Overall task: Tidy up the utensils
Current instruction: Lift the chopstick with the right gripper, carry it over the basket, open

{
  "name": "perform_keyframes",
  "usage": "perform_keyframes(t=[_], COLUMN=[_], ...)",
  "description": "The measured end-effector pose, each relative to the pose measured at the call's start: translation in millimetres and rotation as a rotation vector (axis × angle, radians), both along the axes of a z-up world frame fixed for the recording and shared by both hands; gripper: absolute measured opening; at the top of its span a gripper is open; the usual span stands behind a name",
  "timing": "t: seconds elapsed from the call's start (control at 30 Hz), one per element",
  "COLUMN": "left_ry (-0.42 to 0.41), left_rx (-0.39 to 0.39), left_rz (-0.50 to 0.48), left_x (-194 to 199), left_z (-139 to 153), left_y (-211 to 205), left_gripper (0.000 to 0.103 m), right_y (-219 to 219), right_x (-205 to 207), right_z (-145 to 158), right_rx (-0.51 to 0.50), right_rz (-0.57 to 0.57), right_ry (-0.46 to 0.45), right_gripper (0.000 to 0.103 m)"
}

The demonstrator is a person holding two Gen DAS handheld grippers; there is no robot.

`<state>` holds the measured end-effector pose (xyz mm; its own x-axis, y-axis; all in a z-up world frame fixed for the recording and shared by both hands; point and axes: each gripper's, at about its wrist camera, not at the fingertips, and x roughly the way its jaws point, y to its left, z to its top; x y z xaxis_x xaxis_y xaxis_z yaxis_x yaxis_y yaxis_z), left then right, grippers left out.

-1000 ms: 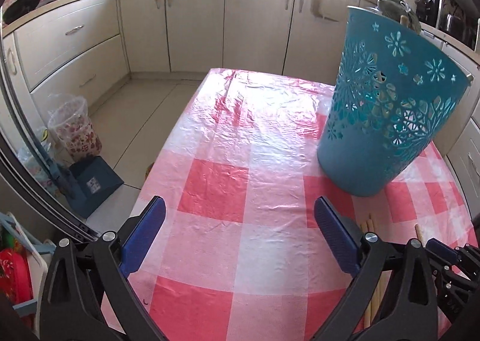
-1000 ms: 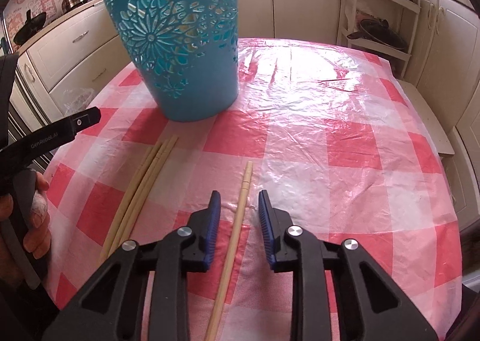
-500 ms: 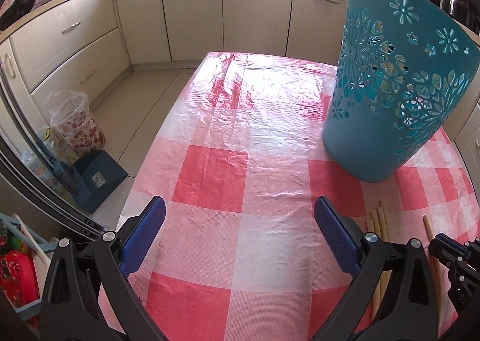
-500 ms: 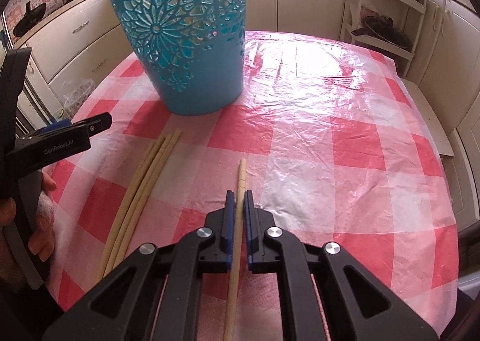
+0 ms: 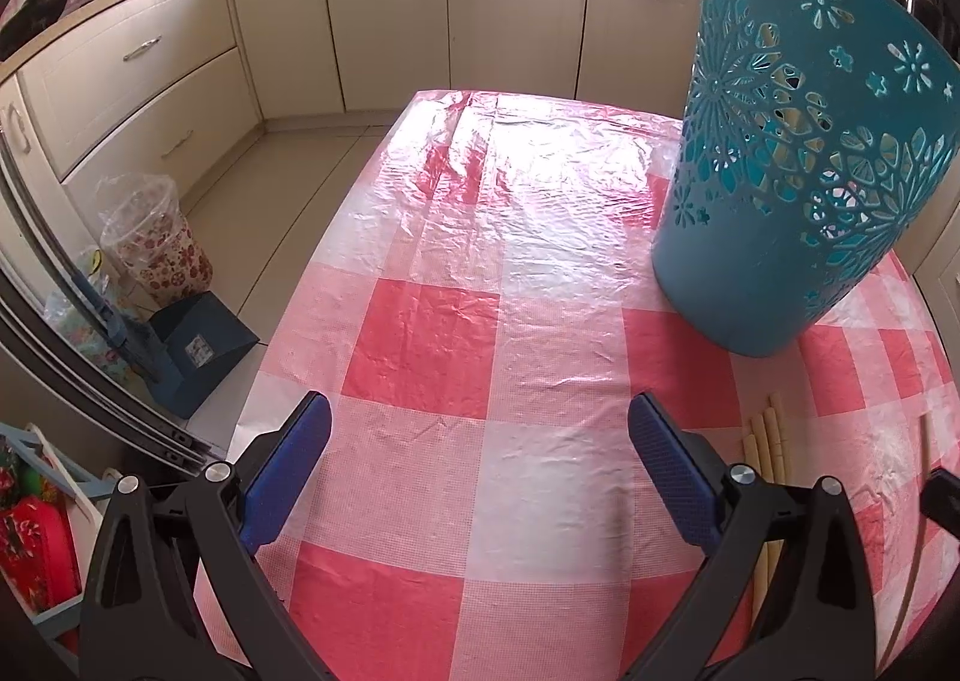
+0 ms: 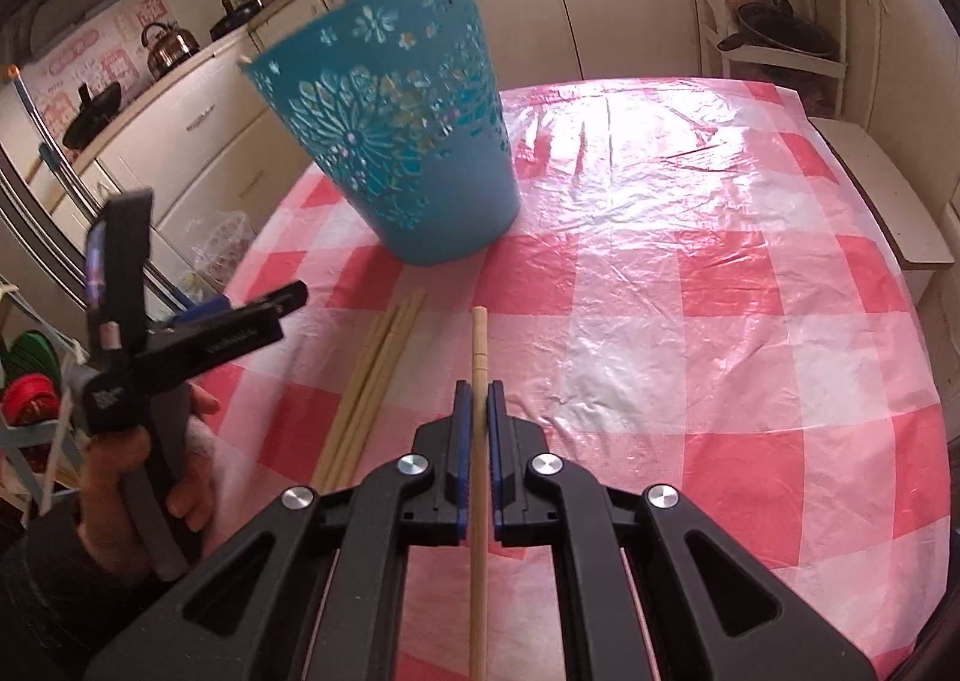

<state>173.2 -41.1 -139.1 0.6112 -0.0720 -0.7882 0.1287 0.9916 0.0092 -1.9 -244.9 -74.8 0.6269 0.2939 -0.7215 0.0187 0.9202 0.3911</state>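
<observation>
My right gripper (image 6: pixel 478 390) is shut on a single wooden chopstick (image 6: pixel 479 339), held lifted above the red-checked tablecloth (image 6: pixel 690 285). A bundle of chopsticks (image 6: pixel 375 375) lies on the cloth to its left; it also shows in the left wrist view (image 5: pixel 768 441). A teal cut-out basket (image 6: pixel 396 153) stands behind them, with chopstick tips sticking out of its top; it also shows in the left wrist view (image 5: pixel 798 153). My left gripper (image 5: pixel 480 417) is open and empty over the cloth, left of the bundle.
The table's left edge drops to the kitchen floor (image 5: pixel 264 189), with a bagged bin (image 5: pixel 156 243) and a blue dustpan (image 5: pixel 198 345) there. Cabinets (image 5: pixel 504 3) line the back wall. A rack with pans (image 6: pixel 774 27) stands beyond the table's far right.
My right gripper has closed on the single chopstick and lifted it, the view rising and tilting. The left gripper has stayed open and drifted slightly forward.
</observation>
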Motion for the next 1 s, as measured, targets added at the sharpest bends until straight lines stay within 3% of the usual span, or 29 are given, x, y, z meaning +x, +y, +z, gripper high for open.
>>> perform_keyframes(t=[0.13,0.53,0.77,1.0], left_ry=[0.006,0.014,0.018,0.023], left_rx=[0.001,-0.001,-0.004,-0.014], left_rz=[0.001,0.004,0.004,-0.001], left_x=[1.0,4.7,5.1,6.0], left_z=[-0.7,-3.2,-4.8,-5.4], left_y=[-0.1,0.7,-0.1,1.0], left_gripper=[0.095,0.095,0.095,0.095], right_y=[-4.2,12.6,18.9,23.9], right_x=[-0.6,20.3,61.0,105.4], right_z=[36.3,125.7,169.8,168.1], right_rx=[0.11,0.178,0.141,0.013], right_rz=[0.003,0.04,-0.074,-0.257], right_ry=[-0.092,-0.335,-0.523,-0.623], right_gripper=[0.006,0.006,0.006,0.006])
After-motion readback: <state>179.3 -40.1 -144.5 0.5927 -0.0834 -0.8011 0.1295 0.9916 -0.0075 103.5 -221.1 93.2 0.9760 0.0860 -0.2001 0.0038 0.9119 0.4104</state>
